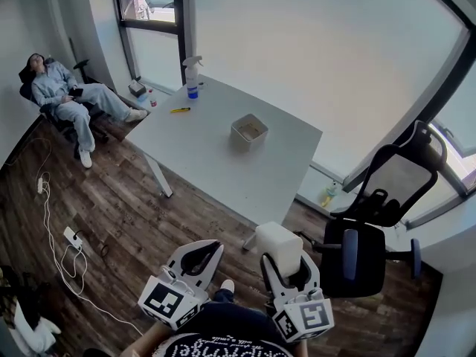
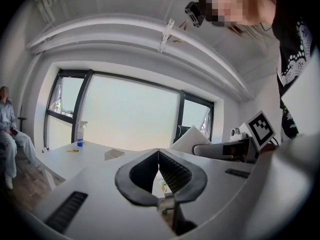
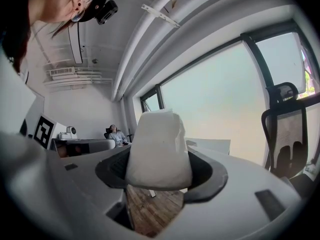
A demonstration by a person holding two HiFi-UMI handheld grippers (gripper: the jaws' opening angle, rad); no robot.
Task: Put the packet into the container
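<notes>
The packet (image 1: 279,245), a soft white pillow-shaped pack, sits low-centre in the head view, pinched between the jaws of the right gripper (image 1: 284,265). In the right gripper view the packet (image 3: 157,149) stands upright with its wide bottom wedged in the jaw loop and most of its body poking out past the tips. That looks like a low grip, prob. chosen so the free end can go into the box first. The jaws are closed only as far as the pack allows, which is firm enough to carry it. The left gripper (image 1: 214,245) hangs just beside it, lower left of centre. Its tips meet w/ nothing between them (image 2: 158,151), so it is idle and kept clear of the load. The container (image 1: 239,138), a small open square tub, rests near the middle of the white table (image 1: 216,169), well apart from both grippers and up-frame from them. The packet isn't in yet, and the carry across looks like the job in hand. The tub's mouth faces up, so a drop from above should do it. The pack may be bulky vs. the opening, though I can't judge the fit from here. Further out, a spray bottle (image 1: 193,76) and a small yellow tool (image 1: 180,110) sit at the table's far corner, off the route. An office chair (image 1: 372,229) is at right, close to the right gripper's side. A seated person (image 1: 71,95) is at upper left, and a wood floor (image 1: 111,214) lies below.
</notes>
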